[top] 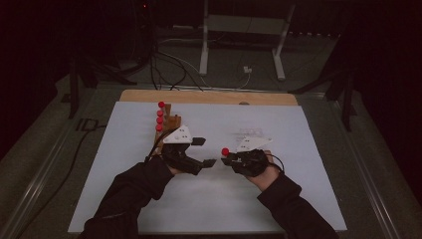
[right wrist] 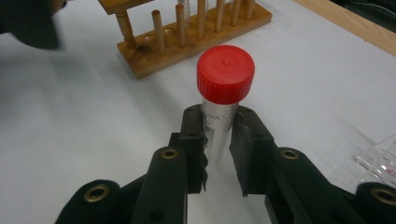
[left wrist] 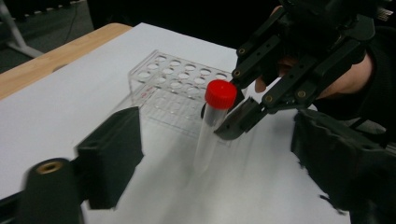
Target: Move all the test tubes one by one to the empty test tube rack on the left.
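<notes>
Right gripper view has the right gripper [right wrist: 218,140] clamped on a clear tube [right wrist: 217,133], its red cap [right wrist: 225,73] standing just above the jaws, upright over the white mat [right wrist: 303,93]. Close by, the left gripper [top: 204,152] stands open, nothing between its jaws. Beyond sit a wooden rack [right wrist: 196,28] and a clear plastic rack [left wrist: 175,88].

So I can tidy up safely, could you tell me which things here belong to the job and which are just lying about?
In use: red-capped tube, right gripper, left gripper, clear rack, wooden rack.
Lying about: floor cables, metal stand.
</notes>
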Demonstrator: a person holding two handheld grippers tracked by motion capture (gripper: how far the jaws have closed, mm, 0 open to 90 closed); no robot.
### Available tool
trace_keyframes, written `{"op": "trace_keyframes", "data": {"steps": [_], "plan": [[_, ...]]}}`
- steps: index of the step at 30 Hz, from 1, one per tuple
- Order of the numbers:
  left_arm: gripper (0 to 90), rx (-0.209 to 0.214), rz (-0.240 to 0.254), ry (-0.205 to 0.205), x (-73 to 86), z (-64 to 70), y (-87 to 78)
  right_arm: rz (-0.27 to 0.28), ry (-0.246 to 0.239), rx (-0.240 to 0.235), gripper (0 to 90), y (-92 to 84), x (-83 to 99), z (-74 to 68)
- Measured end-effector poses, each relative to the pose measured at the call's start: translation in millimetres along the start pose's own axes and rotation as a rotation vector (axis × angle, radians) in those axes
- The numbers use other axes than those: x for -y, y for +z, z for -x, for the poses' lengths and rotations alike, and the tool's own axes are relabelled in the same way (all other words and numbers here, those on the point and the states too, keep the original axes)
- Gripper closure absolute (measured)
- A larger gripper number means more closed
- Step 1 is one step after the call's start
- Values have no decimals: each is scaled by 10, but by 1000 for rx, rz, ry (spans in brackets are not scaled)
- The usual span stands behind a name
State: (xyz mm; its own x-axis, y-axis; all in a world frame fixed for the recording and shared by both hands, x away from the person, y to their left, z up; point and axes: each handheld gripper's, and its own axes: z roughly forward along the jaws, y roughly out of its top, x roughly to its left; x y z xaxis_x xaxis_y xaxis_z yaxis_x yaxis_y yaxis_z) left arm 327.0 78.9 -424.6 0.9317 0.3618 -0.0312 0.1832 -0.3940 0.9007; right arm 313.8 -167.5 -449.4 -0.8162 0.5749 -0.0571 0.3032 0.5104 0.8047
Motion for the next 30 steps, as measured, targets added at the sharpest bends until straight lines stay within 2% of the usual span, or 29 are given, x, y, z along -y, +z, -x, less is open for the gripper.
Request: {"op": "trace_keyframes", "data": {"steps": [11,18,25,30], "plan": [[432,-2,-5,27,-35,36,188,0,1,-15,750,-4,-8,-22],[524,-9,0,38,-64,40,277,-3,-4,-20,750,6,-12,-39],[629,9,-6,51,-78,60,347,2,-5,-22,750,-6,-13,-40],[696,7,-16,54,-70,67,379,5,-2,-19,750,-13,-17,-42]]}}
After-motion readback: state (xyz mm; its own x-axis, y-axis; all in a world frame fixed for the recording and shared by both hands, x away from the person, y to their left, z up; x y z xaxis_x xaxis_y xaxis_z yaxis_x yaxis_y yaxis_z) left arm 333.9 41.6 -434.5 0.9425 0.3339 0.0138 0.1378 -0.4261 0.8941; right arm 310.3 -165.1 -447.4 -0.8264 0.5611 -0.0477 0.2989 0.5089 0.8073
